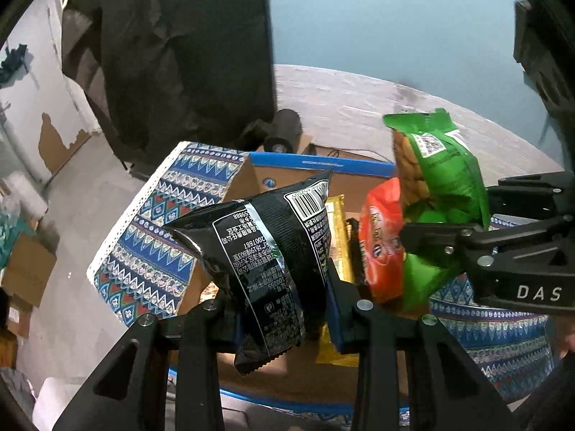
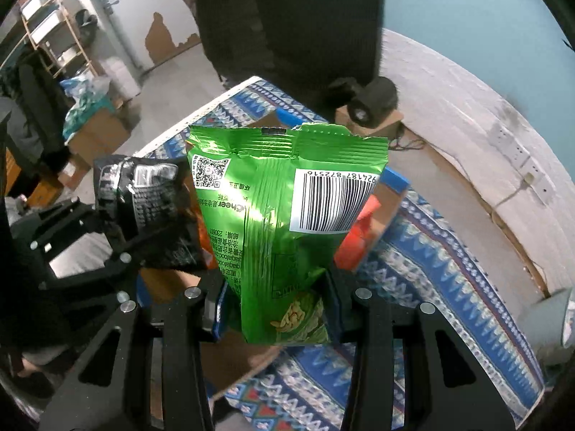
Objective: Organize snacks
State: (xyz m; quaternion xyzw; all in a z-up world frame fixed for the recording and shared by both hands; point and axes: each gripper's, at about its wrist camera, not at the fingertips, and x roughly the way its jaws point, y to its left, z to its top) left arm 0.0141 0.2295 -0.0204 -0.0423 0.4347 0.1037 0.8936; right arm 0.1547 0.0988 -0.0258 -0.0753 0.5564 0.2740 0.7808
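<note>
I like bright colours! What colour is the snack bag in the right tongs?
Shiny green foil snack bag, clearest in the right wrist view.

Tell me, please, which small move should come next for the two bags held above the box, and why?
Probably lower both a little further toward the cardboard box before releasing. The left tongs grip the black snack bag and the right tongs grip the green snack bag, both above the box opening, where an orange packet and a yellow packet already sit.

Count, both views: 4 snack packets: 1 black packet (image 1: pixel 273 262), 1 green packet (image 2: pixel 284 222), 1 orange-red packet (image 1: pixel 382 240), 1 yellow packet (image 1: pixel 337 237). 1 cardboard box (image 1: pixel 323 165). 2 grippers: left gripper (image 1: pixel 284 314), right gripper (image 2: pixel 276 309).
</note>
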